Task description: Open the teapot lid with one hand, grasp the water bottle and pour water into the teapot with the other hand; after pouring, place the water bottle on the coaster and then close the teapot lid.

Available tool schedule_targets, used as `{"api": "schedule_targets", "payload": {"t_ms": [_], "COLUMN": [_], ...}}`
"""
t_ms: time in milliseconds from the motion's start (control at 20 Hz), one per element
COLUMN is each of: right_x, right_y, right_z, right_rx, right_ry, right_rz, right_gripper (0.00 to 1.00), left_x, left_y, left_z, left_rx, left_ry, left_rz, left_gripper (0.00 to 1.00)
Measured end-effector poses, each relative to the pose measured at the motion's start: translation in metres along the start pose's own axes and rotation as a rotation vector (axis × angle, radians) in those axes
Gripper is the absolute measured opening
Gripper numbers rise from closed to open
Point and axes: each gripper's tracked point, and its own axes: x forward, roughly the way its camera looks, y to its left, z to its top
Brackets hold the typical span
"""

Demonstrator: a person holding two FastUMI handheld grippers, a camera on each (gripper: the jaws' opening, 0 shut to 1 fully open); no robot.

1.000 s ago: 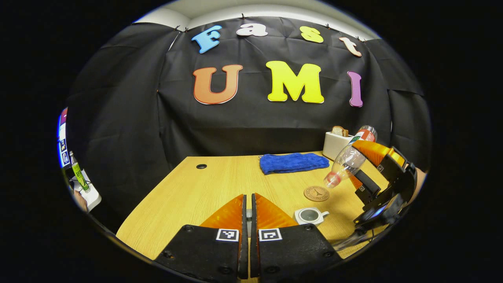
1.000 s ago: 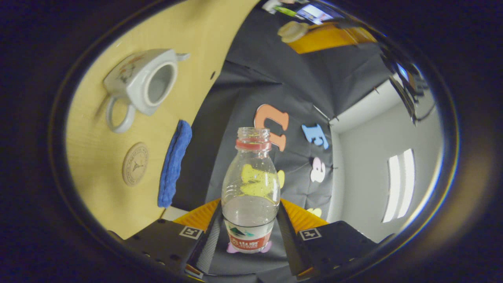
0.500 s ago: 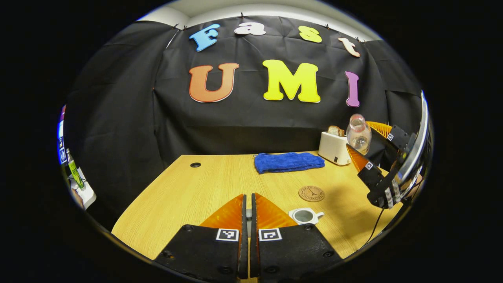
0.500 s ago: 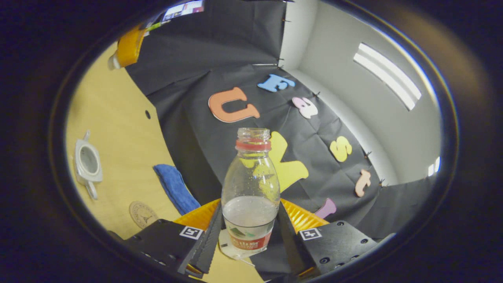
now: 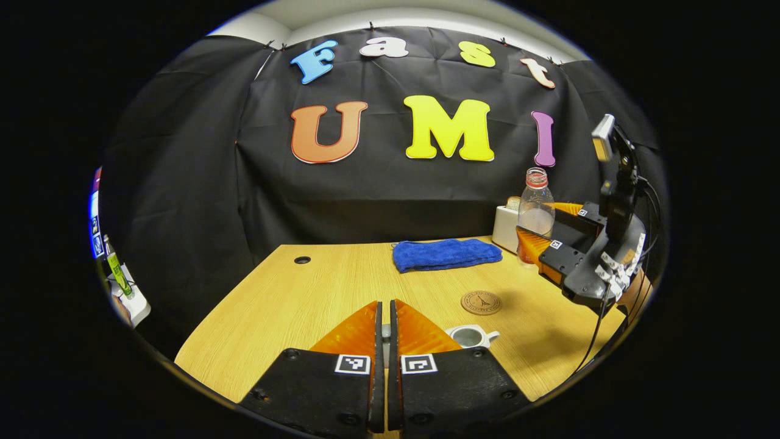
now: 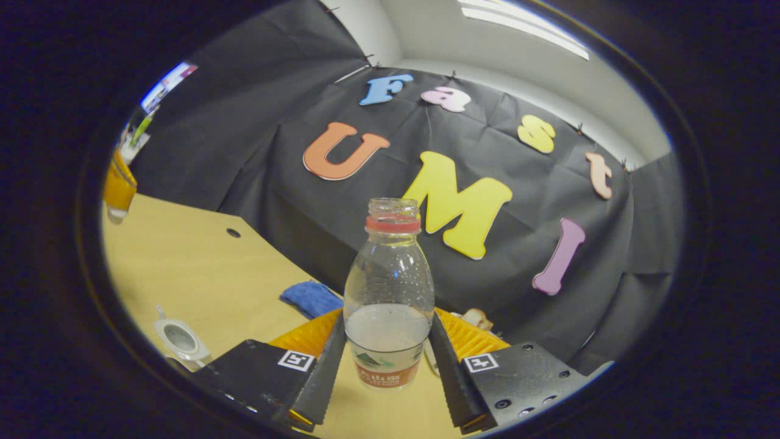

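Observation:
In the left gripper view, the white teapot point(image 5: 469, 336) stands open on the wooden table, just right of my left gripper point(image 5: 384, 303). That gripper is shut on the pale teapot lid point(image 5: 385, 333), of which a sliver shows between the fingers. The round brown coaster point(image 5: 481, 302) lies just beyond the teapot. Farther right, my right gripper point(image 5: 542, 228) holds the clear water bottle point(image 5: 536, 204) upright and uncapped. In the right gripper view, the right gripper point(image 6: 387, 317) is shut on the bottle point(image 6: 389, 286), which is partly filled with water. The teapot point(image 6: 180, 338) sits low at the left, and the left gripper point(image 6: 119, 186) is at the far left.
A folded blue cloth point(image 5: 448, 254) lies at the back of the table point(image 5: 292, 305), with a white toaster point(image 5: 504, 227) holding bread to its right. A cable hole point(image 5: 302, 260) is at the back left. The table's left edge drops off to a shelf with small items.
The bottle has swung from tilted, mouth down over the teapot, to upright. My right gripper has carried it back and to the right. The left gripper has stayed put.

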Motion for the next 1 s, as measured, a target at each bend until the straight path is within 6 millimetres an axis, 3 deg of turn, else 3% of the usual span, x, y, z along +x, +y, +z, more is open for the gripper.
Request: {"api": "schedule_targets", "payload": {"t_ms": [350,550,1000], "right_x": [0.037,0.049,0.053], "right_y": [0.038,0.051,0.058], "right_z": [-0.047,-0.067,-0.074], "right_rx": [0.227,0.273,0.306], "right_ry": [0.101,0.148,0.145], "right_rz": [0.159,0.199,0.228], "right_gripper": [0.75,0.74,0.74], "left_x": [0.004,0.007,0.007], "left_y": [0.001,0.003,-0.010], "left_z": [-0.006,-0.007,-0.008], "left_rx": [0.027,0.019,0.017], "left_ry": [0.018,0.018,0.020], "left_rz": [0.019,0.020,-0.014], "left_gripper": [0.05,0.05,0.04]}}
